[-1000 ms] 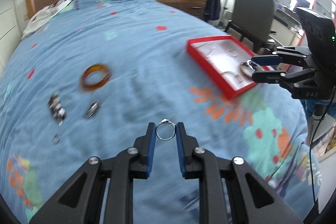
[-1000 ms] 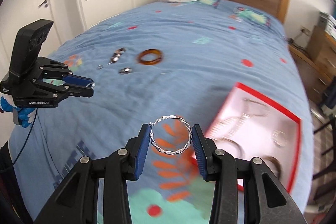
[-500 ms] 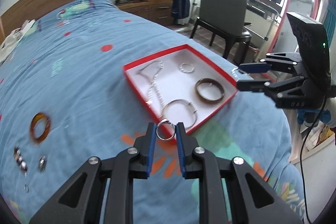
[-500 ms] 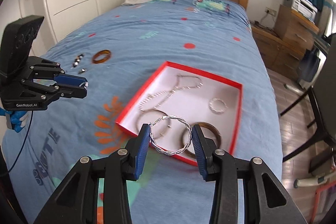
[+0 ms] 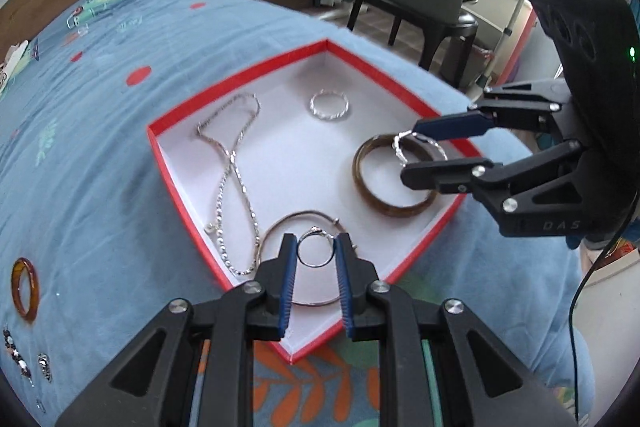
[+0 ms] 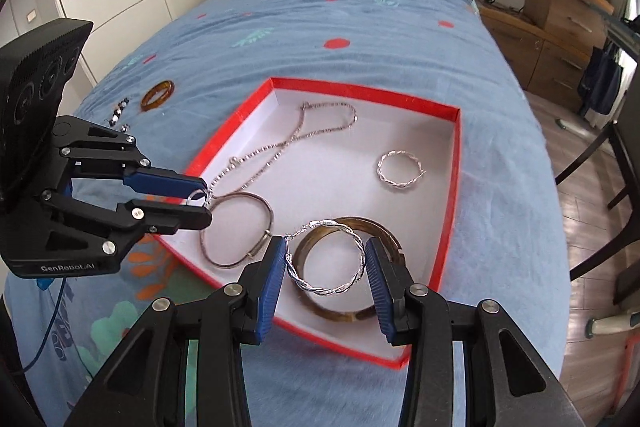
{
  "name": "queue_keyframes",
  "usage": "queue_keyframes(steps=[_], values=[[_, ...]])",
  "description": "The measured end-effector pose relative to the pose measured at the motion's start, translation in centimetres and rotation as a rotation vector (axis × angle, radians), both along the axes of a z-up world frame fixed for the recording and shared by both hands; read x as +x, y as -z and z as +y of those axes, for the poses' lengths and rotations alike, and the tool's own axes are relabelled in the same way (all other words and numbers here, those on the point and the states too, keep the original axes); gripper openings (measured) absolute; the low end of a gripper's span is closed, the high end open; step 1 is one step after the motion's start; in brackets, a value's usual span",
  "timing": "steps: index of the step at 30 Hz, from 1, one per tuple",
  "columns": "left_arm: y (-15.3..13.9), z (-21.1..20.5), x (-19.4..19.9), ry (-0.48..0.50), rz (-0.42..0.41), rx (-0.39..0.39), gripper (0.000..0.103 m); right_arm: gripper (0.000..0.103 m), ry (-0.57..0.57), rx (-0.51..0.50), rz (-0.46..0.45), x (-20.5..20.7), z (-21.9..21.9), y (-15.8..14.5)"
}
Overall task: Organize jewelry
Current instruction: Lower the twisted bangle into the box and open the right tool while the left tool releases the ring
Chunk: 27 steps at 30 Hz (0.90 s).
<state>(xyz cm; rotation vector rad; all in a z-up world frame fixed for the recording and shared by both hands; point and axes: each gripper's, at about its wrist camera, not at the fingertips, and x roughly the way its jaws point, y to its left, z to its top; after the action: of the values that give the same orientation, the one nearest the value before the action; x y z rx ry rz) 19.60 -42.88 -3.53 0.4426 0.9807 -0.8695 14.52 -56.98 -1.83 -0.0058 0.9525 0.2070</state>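
The left gripper (image 5: pixel 316 254) pinches a small ring (image 5: pixel 315 251) between nearly closed fingers, holding it over the near corner of the red box (image 5: pixel 182 187), probably to drop it inside. The right gripper (image 6: pixel 325 263), opened only as wide as its load, clamps a twisted silver hoop (image 6: pixel 326 261) above a brown bangle (image 6: pixel 386 231) already lying in the box. Further in lie a thin bangle (image 6: pixel 236 227), a chain (image 6: pixel 288 143) and a matching hoop (image 6: pixel 400 169). Well apart on the bedspread (image 6: pixel 360 19), an amber bangle (image 6: pixel 157 95) and beads (image 6: pixel 118 111) seemingly wait to be collected.
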Motion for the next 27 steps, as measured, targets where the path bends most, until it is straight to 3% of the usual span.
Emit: queue_keyframes(steps=[9, 27], values=[[3.4, -0.7, 1.3, 0.000, 0.061, 0.059, 0.018, 0.041, -0.050, -0.019, 0.070, 1.8, -0.4, 2.4], [3.4, -0.2, 0.6, -0.066, 0.051, 0.021, 0.019, 0.041, -0.129, -0.150, 0.145, 1.8, 0.7, 3.4]])
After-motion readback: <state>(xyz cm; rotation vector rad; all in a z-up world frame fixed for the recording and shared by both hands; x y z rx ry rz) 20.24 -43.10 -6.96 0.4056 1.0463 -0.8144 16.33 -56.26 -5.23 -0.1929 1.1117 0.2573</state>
